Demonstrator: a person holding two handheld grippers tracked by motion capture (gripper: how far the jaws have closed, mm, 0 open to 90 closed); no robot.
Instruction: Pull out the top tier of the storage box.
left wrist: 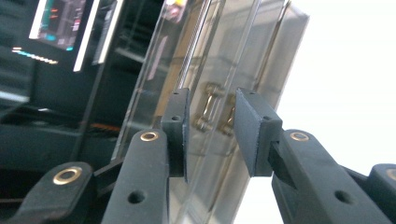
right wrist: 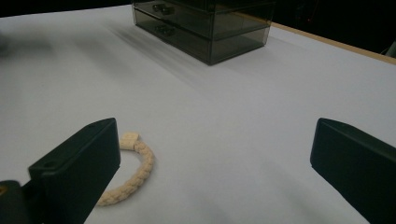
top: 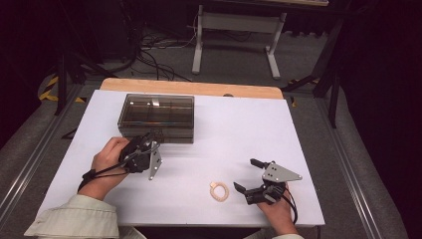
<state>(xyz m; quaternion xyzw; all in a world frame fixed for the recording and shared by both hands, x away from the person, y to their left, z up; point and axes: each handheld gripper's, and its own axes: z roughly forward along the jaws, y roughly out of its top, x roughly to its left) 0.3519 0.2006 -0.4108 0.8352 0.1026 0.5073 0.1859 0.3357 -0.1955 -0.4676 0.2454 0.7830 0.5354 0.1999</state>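
The smoky clear box (top: 157, 115) stands on the white bench (top: 239, 129) toward 11 o'clock from the bench's middle, with its front face turned to the person. In the left gripper view some small metal pieces (left wrist: 215, 113) show inside the box (left wrist: 219, 70), behind the front wall. The left gripper (top: 155, 141) is right at this front wall, and its jaws stand a little apart with the edge of the wall between them; I cannot tell if a pad touches the plastic, but they do not clamp it.

The cream braided bracelet (top: 219, 191) lies free on the bench at about 5 o'clock from the box, well apart from it. The right gripper (top: 246, 175) rests just at 3 o'clock of the bracelet, jaws wide apart and holding nothing; in its own view the bracelet (right wrist: 135, 165) lies partly behind one jaw.

I judge that the step in hand is the opening of the box, so that the bracelet can go inside. The next move probably calls for a firm hold on the front edge or drawer and a straight pull toward the person, without dragging the whole box. After this, the right gripper must close over the bracelet.
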